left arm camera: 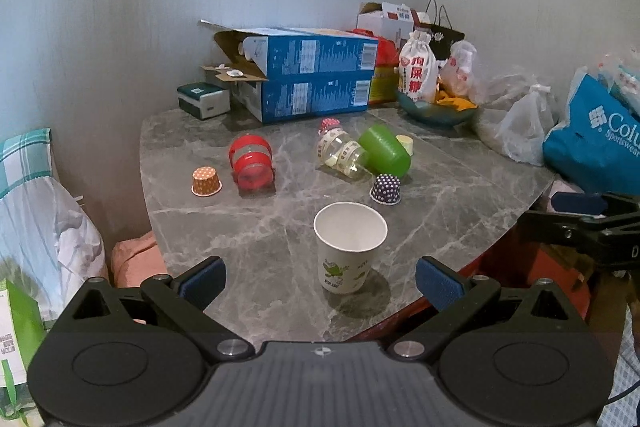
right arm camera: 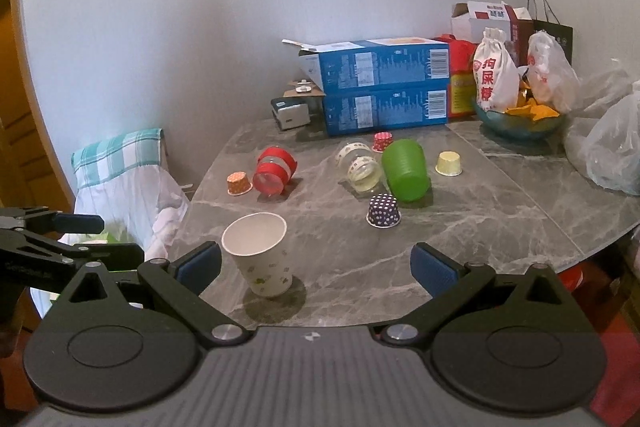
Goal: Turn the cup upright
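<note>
A white paper cup [left arm camera: 349,247] with a green cartoon print stands upright, mouth up, near the front edge of the grey marble table [left arm camera: 248,219]; it also shows in the right wrist view [right arm camera: 260,254]. My left gripper [left arm camera: 320,279] is open and empty, its blue pads either side of the cup, just short of it. My right gripper [right arm camera: 316,267] is open and empty, to the right of the cup. A green cup [left arm camera: 385,149] lies on its side, also in the right wrist view [right arm camera: 405,171]. A red-banded clear cup [left arm camera: 251,164] lies on its side too.
A clear jar [left arm camera: 342,153] lies beside the green cup. Small dotted paper cups stand upside down: orange [left arm camera: 206,181], purple [left arm camera: 385,189], red [left arm camera: 329,125], yellow [right arm camera: 449,163]. Blue boxes [left arm camera: 312,83], a bowl [left arm camera: 436,109] and bags [left arm camera: 524,127] crowd the back.
</note>
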The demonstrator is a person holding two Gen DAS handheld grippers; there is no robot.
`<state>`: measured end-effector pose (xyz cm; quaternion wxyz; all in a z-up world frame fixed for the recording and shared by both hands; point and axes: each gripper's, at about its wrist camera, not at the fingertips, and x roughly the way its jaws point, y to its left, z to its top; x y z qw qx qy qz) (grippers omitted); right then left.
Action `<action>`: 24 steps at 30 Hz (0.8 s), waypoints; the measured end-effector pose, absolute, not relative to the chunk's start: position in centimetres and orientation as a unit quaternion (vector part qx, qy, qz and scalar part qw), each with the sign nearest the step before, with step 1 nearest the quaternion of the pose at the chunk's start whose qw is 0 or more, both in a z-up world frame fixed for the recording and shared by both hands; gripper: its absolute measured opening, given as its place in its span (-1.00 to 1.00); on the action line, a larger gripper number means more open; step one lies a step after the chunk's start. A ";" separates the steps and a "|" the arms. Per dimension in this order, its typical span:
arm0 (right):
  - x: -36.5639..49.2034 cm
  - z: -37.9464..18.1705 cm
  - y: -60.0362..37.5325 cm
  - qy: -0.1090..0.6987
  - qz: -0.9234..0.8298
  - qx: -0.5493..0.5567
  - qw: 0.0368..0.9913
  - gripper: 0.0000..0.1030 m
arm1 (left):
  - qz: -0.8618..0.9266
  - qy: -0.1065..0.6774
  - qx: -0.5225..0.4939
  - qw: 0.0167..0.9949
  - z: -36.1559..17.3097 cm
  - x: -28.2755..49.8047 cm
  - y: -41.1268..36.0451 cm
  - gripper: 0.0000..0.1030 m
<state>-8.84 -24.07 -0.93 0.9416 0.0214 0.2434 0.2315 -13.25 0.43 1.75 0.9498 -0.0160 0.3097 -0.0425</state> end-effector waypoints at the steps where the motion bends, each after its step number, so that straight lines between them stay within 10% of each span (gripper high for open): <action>1: -8.9 -0.9 -24.1 0.244 0.232 0.021 0.941 0.98 | -0.042 0.310 -0.015 0.950 1.7 -13.2 0.3 0.98; 24: -8.0 -1.5 -24.2 0.260 0.235 0.024 0.936 0.98 | -0.038 0.312 -0.021 0.949 1.7 -12.7 0.3 0.98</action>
